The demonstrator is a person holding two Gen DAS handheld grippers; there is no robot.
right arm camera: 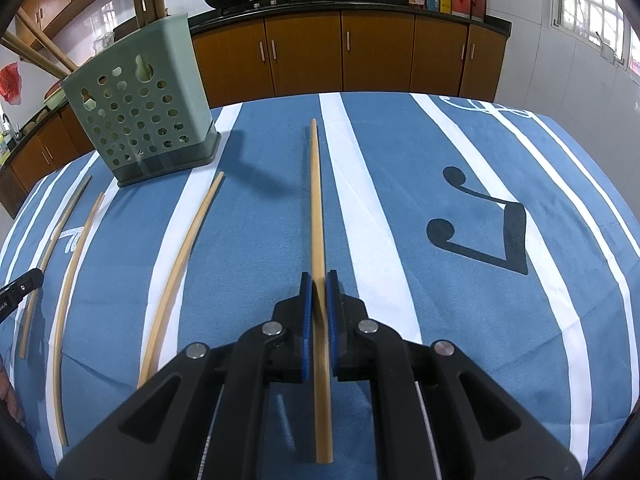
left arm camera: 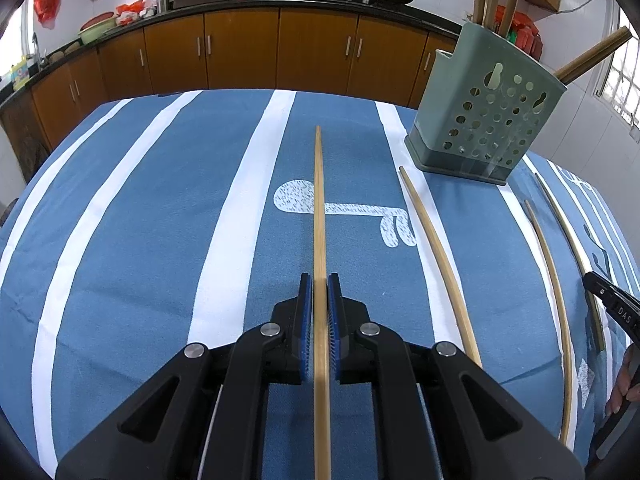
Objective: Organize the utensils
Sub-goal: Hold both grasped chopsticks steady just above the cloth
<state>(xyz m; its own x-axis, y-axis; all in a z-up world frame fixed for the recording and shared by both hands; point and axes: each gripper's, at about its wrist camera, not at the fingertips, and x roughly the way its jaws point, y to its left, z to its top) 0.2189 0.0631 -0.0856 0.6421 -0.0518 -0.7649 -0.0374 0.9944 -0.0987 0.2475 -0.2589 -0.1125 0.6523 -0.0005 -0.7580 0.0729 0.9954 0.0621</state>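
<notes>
A pale tan chopstick (left arm camera: 319, 216) is clamped between the blue pads of the black left gripper (left arm camera: 319, 286); another of the same tan (right arm camera: 317, 208) is pinched between the blue pads of the black right gripper (right arm camera: 319, 284). Beneath both jaws a blue tablecloth (left arm camera: 160, 208) is spread — striped in white, printed with a dark navy music note (right arm camera: 484, 236) right of the right jaws. Ahead, a sage-green holder (left arm camera: 486, 112) is seen — dotted with round holes, darker at its base. Beyond, orange-brown cabinets (left arm camera: 240, 52) are lined up.

Bamboo chopsticks (left arm camera: 440, 264) beside green holder (left arm camera: 484, 116)
</notes>
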